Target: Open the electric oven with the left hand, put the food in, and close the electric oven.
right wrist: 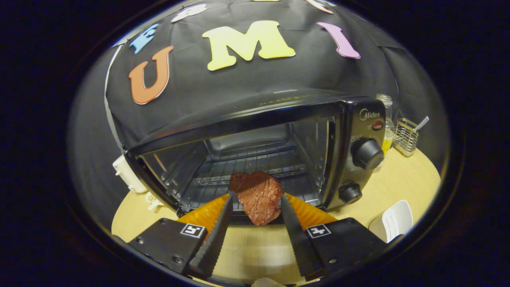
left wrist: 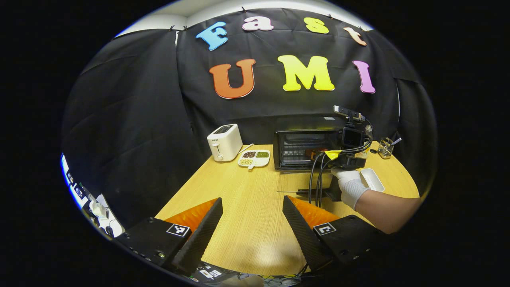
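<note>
Table (left wrist: 247, 207): 1 open oven (right wrist: 247, 159), 1 steak (right wrist: 258, 197) btwn right claw (right wrist: 255, 199) fingers.

Toaster (left wrist: 224, 142) left of snack tray (left wrist: 254, 158), oven (left wrist: 305, 148) right; white dish (left wrist: 371, 179) right of oven.

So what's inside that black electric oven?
Inside the black electric oven, a bare wire rack. The right gripper holds a reddish-brown meat slice at its mouth, covering the rack's front middle.

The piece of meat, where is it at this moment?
In the right gripper view, the meat is held between the right claw's fingers, at the mouth of the open oven, just above its rack.
</note>
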`<state>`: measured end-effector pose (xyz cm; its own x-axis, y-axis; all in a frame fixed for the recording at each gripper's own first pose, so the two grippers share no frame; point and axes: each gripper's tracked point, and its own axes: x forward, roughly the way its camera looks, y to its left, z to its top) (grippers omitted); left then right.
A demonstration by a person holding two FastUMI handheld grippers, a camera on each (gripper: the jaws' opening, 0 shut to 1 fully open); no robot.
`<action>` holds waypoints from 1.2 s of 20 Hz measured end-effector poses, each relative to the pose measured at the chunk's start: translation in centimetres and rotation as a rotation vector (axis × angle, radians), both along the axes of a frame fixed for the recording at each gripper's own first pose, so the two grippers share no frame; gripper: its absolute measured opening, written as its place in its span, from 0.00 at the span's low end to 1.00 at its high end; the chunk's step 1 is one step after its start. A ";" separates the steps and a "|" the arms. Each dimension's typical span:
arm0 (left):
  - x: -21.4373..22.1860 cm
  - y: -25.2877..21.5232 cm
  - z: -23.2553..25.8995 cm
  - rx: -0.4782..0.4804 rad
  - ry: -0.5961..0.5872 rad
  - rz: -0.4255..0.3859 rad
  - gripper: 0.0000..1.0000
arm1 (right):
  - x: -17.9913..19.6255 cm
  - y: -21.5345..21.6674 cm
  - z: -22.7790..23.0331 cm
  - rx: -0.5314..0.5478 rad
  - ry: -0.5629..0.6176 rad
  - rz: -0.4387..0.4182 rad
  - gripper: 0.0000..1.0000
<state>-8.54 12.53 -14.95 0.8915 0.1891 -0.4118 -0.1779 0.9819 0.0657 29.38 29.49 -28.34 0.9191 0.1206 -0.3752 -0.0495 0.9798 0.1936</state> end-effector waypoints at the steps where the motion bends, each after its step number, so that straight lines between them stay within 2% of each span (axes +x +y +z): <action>1: -0.1 -0.1 0.0 0.004 0.002 -0.003 0.97 | 0.2 0.4 -0.1 -0.015 0.014 0.019 0.87; 2: -0.1 -0.1 0.2 0.007 -0.001 -0.008 0.97 | 0.4 1.1 -0.1 -0.013 0.018 0.058 1.00; 6: -1.3 -0.2 1.1 0.019 -0.021 -0.002 0.96 | -0.5 0.5 0.9 0.000 -0.016 0.050 1.00; 8: -1.9 -0.2 1.3 0.021 -0.025 0.004 0.97 | -1.7 -0.2 1.4 0.026 -0.011 0.038 1.00; 11: -2.7 -0.8 2.3 0.017 -0.050 0.002 0.97 | -4.3 -2.1 4.0 0.005 -0.055 0.043 1.00; 13: -3.4 -1.4 3.2 0.018 -0.082 -0.008 0.97 | -6.9 -3.4 7.4 0.007 -0.095 0.060 1.00; 15: -4.0 -2.3 4.2 0.018 -0.119 -0.024 0.97 | -9.7 -5.5 10.4 -0.043 -0.132 0.086 1.00; 18: -5.1 -3.5 5.5 0.012 -0.180 -0.057 0.97 | -15.3 -8.2 15.0 -0.067 -0.170 0.168 1.00; 21: -5.1 -5.4 6.3 0.001 -0.234 -0.106 0.96 | -20.3 -14.1 19.5 -0.124 -0.245 0.167 1.00; 24: -4.0 -6.7 7.0 -0.013 -0.268 -0.097 0.96 | -24.1 -19.7 22.4 -0.188 -0.317 0.159 1.00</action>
